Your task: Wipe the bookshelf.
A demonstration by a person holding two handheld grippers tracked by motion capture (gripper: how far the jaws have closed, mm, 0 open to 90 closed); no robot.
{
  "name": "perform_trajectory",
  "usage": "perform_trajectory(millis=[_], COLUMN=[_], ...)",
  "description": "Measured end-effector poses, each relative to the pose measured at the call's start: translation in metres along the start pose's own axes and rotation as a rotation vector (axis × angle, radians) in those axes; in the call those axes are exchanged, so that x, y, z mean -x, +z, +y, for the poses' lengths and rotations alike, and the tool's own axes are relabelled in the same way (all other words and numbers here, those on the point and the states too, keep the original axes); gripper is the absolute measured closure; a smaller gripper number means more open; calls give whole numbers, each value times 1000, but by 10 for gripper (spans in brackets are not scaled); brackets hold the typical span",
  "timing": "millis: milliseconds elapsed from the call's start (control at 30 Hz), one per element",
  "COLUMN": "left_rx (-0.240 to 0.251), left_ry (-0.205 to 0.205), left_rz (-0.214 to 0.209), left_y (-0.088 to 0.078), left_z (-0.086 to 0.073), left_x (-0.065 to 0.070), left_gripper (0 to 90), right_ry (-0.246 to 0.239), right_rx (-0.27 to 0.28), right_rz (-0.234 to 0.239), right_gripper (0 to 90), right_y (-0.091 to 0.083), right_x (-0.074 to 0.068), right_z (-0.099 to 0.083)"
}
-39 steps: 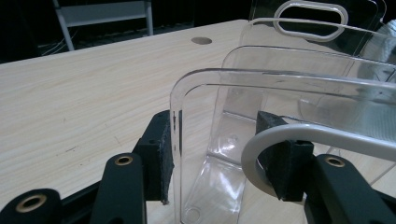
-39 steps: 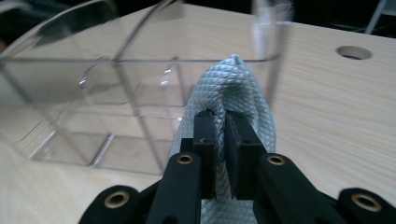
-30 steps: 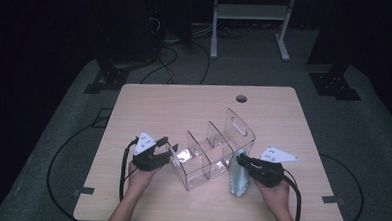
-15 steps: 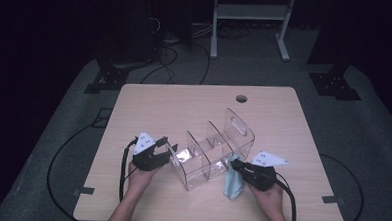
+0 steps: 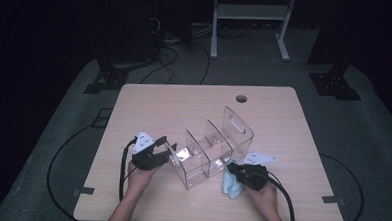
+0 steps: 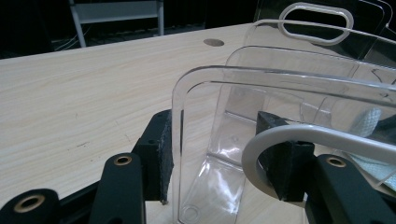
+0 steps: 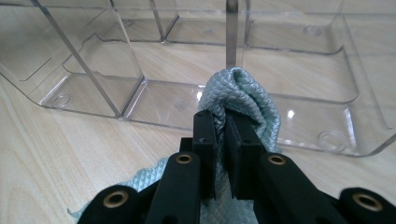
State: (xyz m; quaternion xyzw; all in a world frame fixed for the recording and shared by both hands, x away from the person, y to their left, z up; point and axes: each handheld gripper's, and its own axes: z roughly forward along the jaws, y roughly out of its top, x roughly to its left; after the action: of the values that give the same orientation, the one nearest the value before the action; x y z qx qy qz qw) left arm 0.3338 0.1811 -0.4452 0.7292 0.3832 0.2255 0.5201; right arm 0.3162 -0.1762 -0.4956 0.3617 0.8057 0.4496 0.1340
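Wooden table [image 5: 184, 110], unlabelled clear organizer [image 5: 212, 151].

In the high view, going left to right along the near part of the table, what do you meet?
Left claw shut on the end wall of the clear acrylic organizer → the organizer itself → light blue cloth → right claw, shut on the cloth.
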Motion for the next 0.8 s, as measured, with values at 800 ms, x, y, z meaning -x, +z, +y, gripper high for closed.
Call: perform_trajectory(millis=[800], left_rx=[-8], left_ry=[-15], left_rz=[-12], left_y=[0], left_z=[-1], left_x=[-1], left_gripper=[445], right_ry=[-129], right_rx=[143], right_rz=[127], right_gripper=[831], right_y=[-28], right_x=[-61], right_z=[27])
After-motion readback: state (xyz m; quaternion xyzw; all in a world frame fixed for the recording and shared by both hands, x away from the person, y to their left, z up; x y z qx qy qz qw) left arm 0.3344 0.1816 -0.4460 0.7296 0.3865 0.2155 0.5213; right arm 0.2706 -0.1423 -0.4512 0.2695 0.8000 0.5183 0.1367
